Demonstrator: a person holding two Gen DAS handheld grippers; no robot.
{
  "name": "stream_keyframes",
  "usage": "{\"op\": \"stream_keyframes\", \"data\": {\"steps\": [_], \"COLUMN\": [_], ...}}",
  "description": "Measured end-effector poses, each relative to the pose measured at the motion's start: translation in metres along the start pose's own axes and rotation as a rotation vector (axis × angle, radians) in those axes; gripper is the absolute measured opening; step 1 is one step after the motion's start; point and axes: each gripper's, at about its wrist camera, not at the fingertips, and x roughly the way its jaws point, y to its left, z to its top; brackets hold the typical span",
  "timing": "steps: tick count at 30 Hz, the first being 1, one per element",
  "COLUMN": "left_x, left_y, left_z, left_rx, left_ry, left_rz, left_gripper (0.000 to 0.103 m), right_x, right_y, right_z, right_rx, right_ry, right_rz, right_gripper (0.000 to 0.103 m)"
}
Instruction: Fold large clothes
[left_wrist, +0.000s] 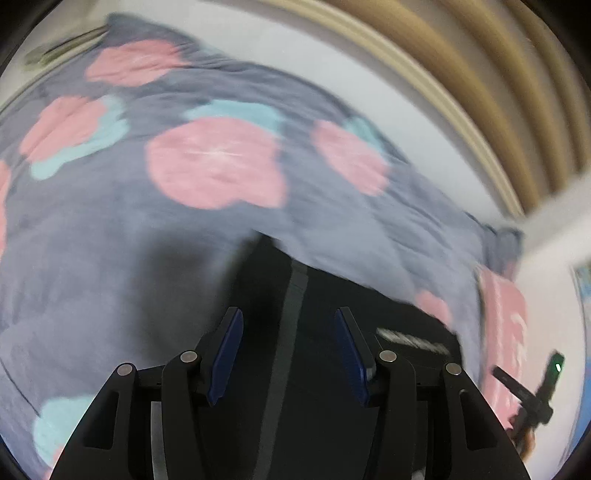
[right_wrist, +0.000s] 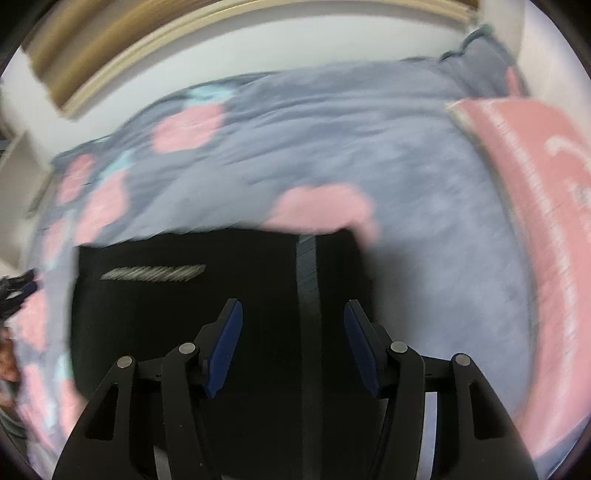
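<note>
Both the left gripper (left_wrist: 288, 354) and right gripper (right_wrist: 291, 347) gape half-open, empty, above the black folded garment (right_wrist: 221, 332); regrasp its twelve o'clock edge squarely.

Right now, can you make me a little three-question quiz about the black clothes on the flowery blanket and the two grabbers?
1. True or false: the left gripper is clamped on the black garment.
2. What lies under the black garment?
A. a bare wooden floor
B. a grey blanket with pink and light blue blobs
C. a green towel
3. Fill in: a grey ____ runs down the black garment between the right gripper fingers.

Key:
1. False. Its jaws stand open with nothing pinched.
2. B
3. stripe
</note>
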Motion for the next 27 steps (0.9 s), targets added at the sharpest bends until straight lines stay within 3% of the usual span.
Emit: {"op": "stream_keyframes", "data": {"steps": [2,7,10,12,16,20,24,27], "left_x": [0.006,0.051,0.102,0.132,0.143,0.124,0.091,0.112], "left_y": [-0.029,-0.099,-0.107,-0.098,-0.100,-0.106,-0.124,-0.116], "left_z": [-0.026,-0.090,-0.123,-0.136,-0.134,-0.121,-0.085,-0.059], "left_rx": [0.058,0.215,0.242,0.235,0.260,0.229,0.254,0.206], "left_ry": [0.039,0.144,0.269,0.297,0.299,0.307,0.163,0.180], "left_rz": [-0.053,-0.102,-0.092,-0.046,-0.017,-0.029,-0.047,-0.041], "left_gripper": [0.053,0.053,0.053,0.052,0.052,0.052,0.053,0.053], "right_x": [0.014,0.058,0.096,0.114,0.123,0.103,0.085,0.120], "right_y": [0.029,0.074,0.086,0.088,0.091,0.089,0.091,0.088], "right_z": [-0.017,-0.044,-0.058,-0.066,-0.071,-0.053,-0.014,0.007], "right_rx": [-0.021,-0.068,-0.119,-0.150,-0.173,-0.158,-0.150,-0.116], "right_ry": [0.041,0.105,0.152,0.181,0.168,0.179,0.073,0.123], "right_rz": [0.059,0.074,-0.030,-0.069,-0.099,-0.043,-0.015,-0.060], "right_gripper": [0.060,0.060,0.061,0.062,0.063,0.063,0.063,0.064]}}
